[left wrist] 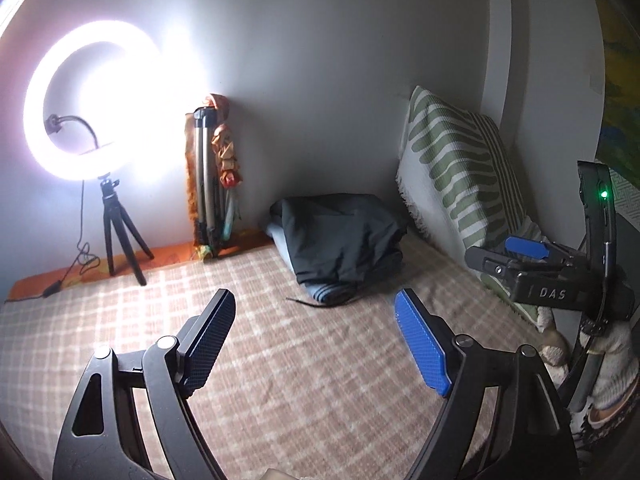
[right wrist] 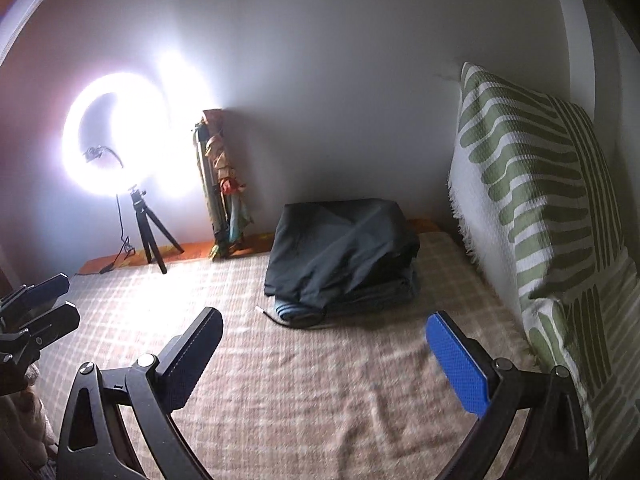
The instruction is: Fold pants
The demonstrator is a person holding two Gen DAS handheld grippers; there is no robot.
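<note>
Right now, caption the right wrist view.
Open right gripper hovers over checked blanket, facing folded dark pants.

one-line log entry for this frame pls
left gripper: open, empty | right gripper: open, empty | dark pants: folded, atop stack on bed | contact: none

Left gripper (left wrist: 314, 336) and right gripper (right wrist: 324, 354) both spread wide, empty
</note>
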